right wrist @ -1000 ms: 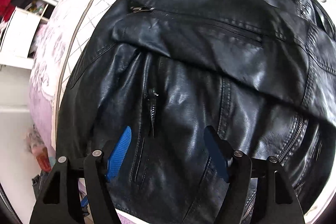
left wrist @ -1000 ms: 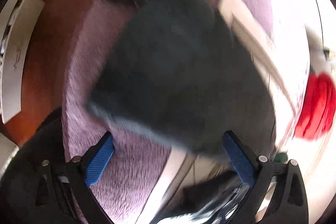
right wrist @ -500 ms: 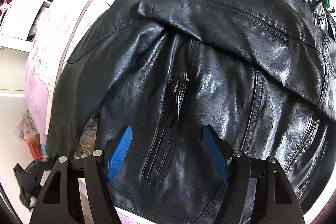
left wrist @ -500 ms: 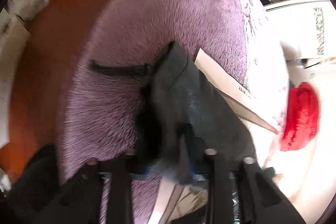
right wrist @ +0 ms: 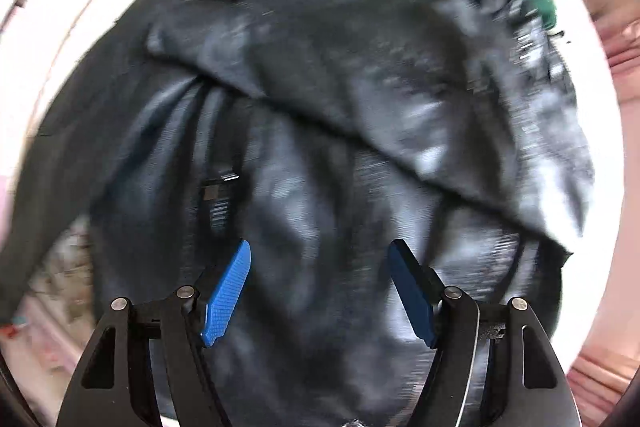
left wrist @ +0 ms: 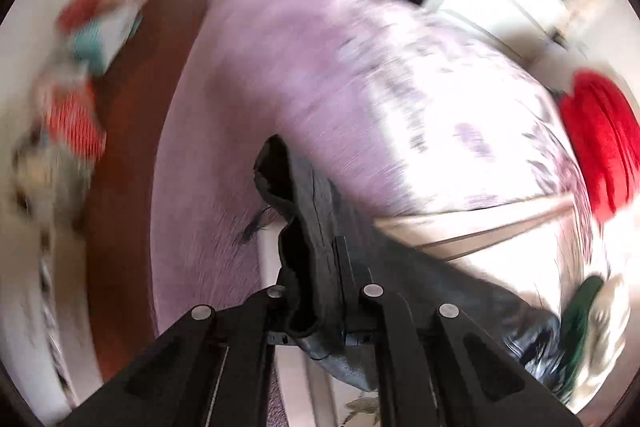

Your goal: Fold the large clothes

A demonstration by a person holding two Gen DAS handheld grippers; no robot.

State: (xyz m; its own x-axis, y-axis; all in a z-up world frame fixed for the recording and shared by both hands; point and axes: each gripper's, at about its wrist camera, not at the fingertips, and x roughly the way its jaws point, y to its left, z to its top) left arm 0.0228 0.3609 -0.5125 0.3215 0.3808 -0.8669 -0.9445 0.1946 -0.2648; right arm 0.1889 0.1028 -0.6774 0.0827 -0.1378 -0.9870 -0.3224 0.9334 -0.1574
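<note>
Up came your left gripper [left wrist: 316, 311] with a fold of the black leather jacket [left wrist: 316, 227] caught in it. A second back those fingers stood wide over the dark cloth on the purple bedspread [left wrist: 224, 131]; they had just been closing, and now they were clenched hard on the jacket's edge, the blue pads buried in the material. You had lifted and rolled that wrist, so the pinched part rose in a ridge off the bed while the rest trailed away to the lower right, down towards the green garment [left wrist: 580, 311]. The room behind was smeared with speed: red bundle [left wrist: 604, 143] far right, reddish floor [left wrist: 120, 131] on the left.

Your right gripper [right wrist: 320, 291] told a quieter story. It looked almost straight down at the body of the jacket [right wrist: 320, 107], which filled its view, lying on the bed with a flap folded across it and a zip pull [right wrist: 218, 187] just above the left finger. Those fingers had eased a little wider and were released, with nothing pinched between them, though the picture was blurred. Whether the tips touched the leather I could not tell.

By my reckoning, you had made the grab that starts a fold: one edge was secured and in the air, the bulk was lying flat. That edge had to be carried over the body next, and leather this stiff and slick could slide or spring back unless your free hand pinned it.
</note>
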